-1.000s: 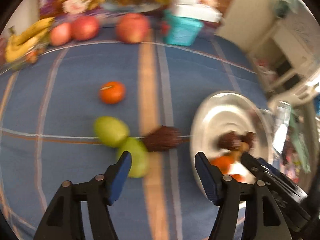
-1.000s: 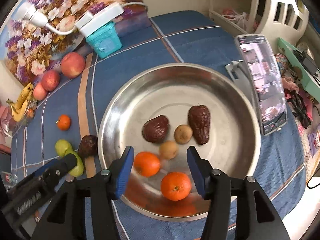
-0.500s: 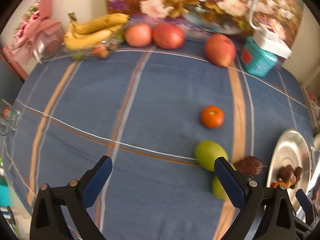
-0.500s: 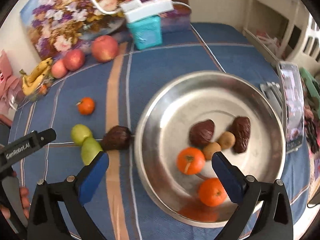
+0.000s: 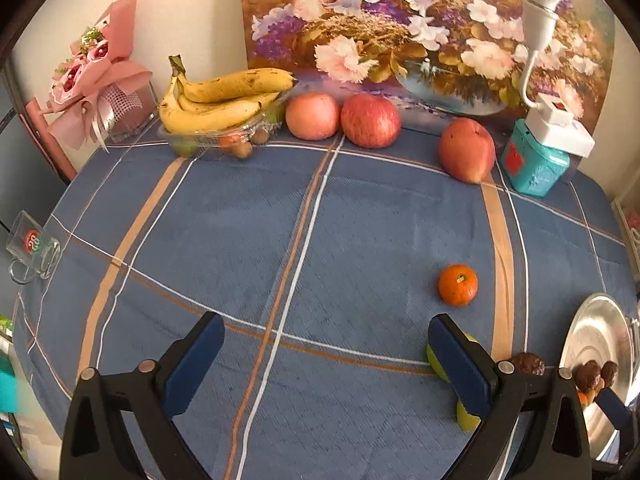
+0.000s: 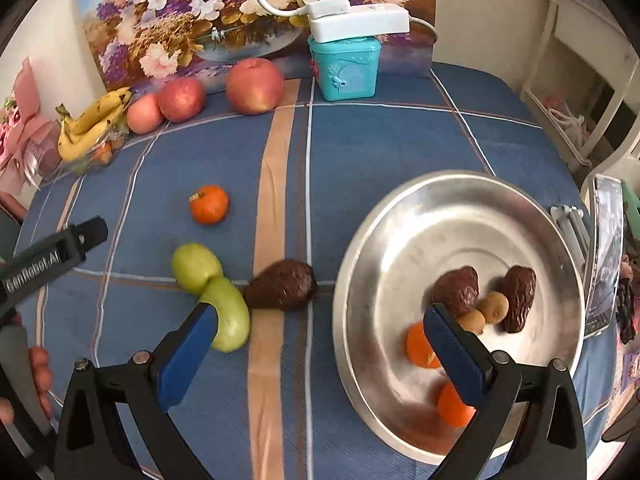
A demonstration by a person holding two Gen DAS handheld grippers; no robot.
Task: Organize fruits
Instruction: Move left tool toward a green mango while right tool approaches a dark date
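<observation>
Tangerine (image 6: pixel 209 205), two green fruits (image 6: pixel 210 288), brown fruit (image 6: pixel 282 285) beside steel bowl (image 6: pixel 460 200)

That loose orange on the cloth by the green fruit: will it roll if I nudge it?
Probably. The orange is round and stands alone on the flat tablecloth, nothing bracing it. Its skin looks dimpled, so the open left gripper should hold it without much slip.

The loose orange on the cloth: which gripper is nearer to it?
Left. The left gripper hangs just short of the orange; the right gripper sits farther back, nearer the metal bowl.
</observation>
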